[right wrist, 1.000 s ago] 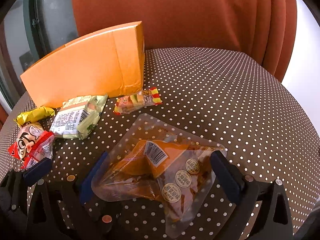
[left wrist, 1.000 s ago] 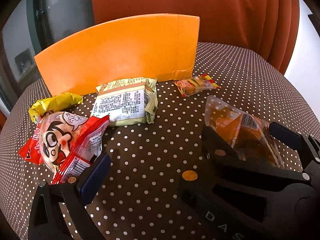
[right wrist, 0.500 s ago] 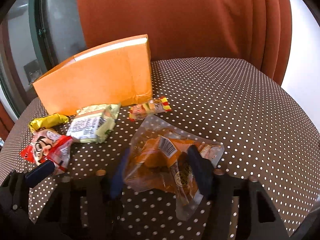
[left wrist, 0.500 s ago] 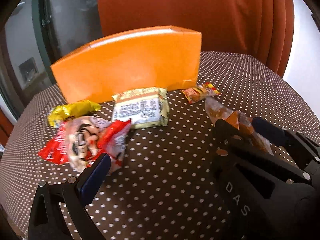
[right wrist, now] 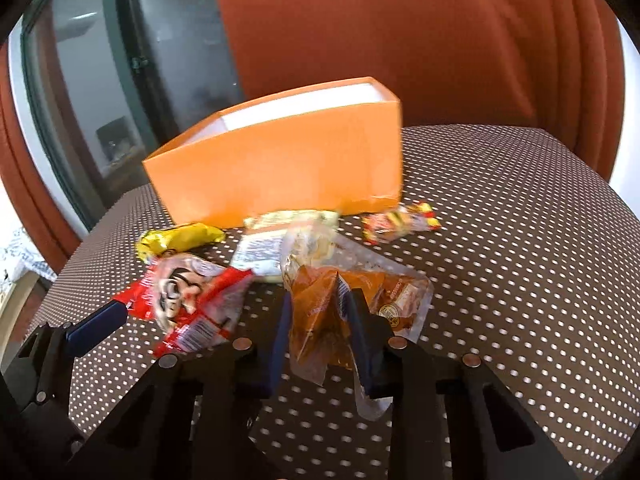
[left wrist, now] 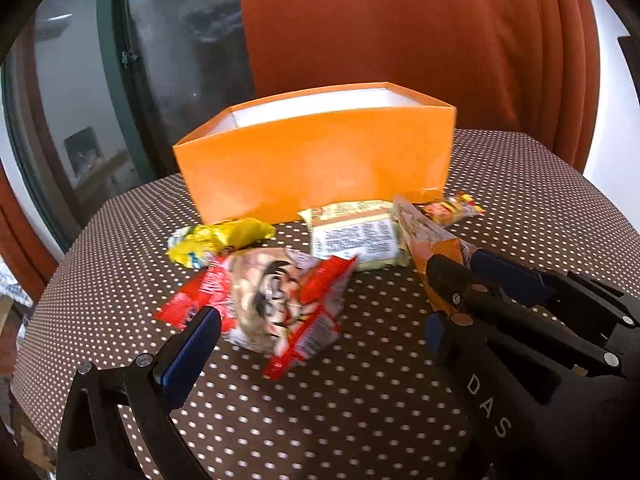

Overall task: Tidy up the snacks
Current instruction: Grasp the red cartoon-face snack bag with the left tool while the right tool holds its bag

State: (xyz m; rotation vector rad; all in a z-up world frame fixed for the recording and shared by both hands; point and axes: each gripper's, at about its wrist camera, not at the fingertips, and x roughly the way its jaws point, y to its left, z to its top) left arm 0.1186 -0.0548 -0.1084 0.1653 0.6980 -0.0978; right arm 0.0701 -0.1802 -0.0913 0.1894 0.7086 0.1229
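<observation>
Clear crinkled pouch (right wrist: 320, 300), orange-brown contents, in right gripper (right wrist: 318, 340)

A round table (left wrist: 400, 400) in a brown cloth with white polka dots fills the foreground. Behind its far edge hangs a rust-orange curtain (left wrist: 400, 40) in deep folds, another strip of it (right wrist: 24, 184) at the far left. Left of the table, a dark-framed glass door (right wrist: 132, 60) reflects a dim interior. Bright daylight glares at the right edge.
</observation>
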